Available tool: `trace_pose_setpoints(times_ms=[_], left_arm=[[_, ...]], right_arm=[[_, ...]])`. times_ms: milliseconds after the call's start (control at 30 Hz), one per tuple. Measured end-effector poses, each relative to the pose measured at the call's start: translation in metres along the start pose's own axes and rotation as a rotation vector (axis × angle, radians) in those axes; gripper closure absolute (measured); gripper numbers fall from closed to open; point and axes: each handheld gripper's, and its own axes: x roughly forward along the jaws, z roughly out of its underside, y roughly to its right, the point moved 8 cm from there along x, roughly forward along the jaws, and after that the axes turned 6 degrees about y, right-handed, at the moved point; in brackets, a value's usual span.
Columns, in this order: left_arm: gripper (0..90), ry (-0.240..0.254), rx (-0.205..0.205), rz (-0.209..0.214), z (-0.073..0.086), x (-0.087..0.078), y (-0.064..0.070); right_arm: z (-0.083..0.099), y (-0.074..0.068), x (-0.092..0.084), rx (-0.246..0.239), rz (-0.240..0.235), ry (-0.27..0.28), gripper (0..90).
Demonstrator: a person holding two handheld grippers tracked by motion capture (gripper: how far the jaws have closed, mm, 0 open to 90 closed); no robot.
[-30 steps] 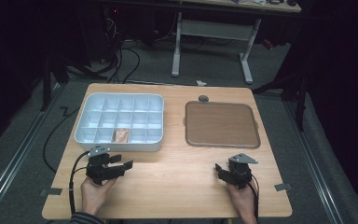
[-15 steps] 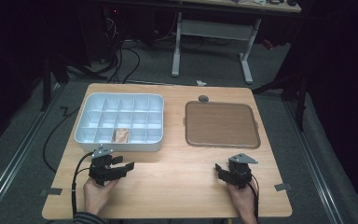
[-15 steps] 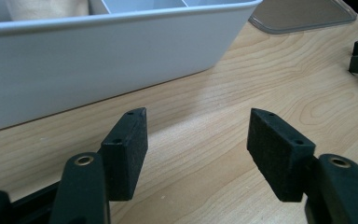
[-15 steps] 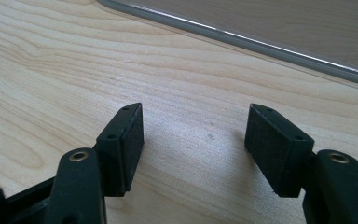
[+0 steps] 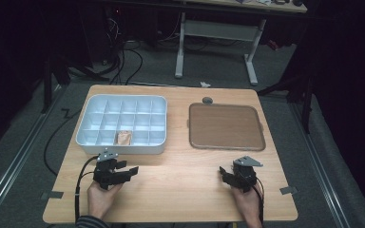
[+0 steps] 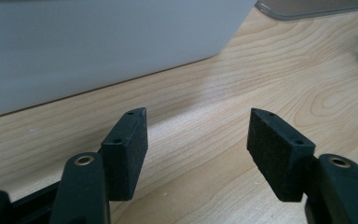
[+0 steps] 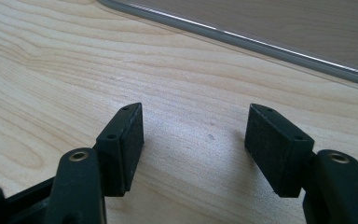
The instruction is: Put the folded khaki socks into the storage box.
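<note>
Resting on counter — left gripper, right gripper, fingers spread, pinching nothing. Lying in compartment tray at 12 o'clock of left gripper — small brown item. Likely waiting; next, reaching it.

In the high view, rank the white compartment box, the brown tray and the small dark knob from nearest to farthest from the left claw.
From the left claw, in the high view:
1. White compartment box, just beyond it, on the table's left half.
2. Brown tray, across on the right half.
3. Small dark knob, past the tray's far edge, near the table's back.
</note>
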Motion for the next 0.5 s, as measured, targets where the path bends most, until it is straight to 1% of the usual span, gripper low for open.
trace_pose_setpoints(times_ms=[167, 333, 500], left_arm=[[38.8, -0.009, 0.005, -0.006, 0.0020, 0.0028, -0.0011], [38.9, -0.012, 0.017, -0.028, 0.0033, 0.0065, -0.0030], [39.1, -0.011, 0.031, -0.039, 0.0041, 0.0100, -0.0030]], right_arm=[[0.0000, 0.0001, 0.0000, -0.003, 0.000, 0.000, 37.5], [-0.0001, 0.0001, 0.0001, -0.002, 0.000, 0.001, 37.4], [-0.0001, 0.0001, 0.0001, -0.002, -0.001, 0.001, 37.4]])
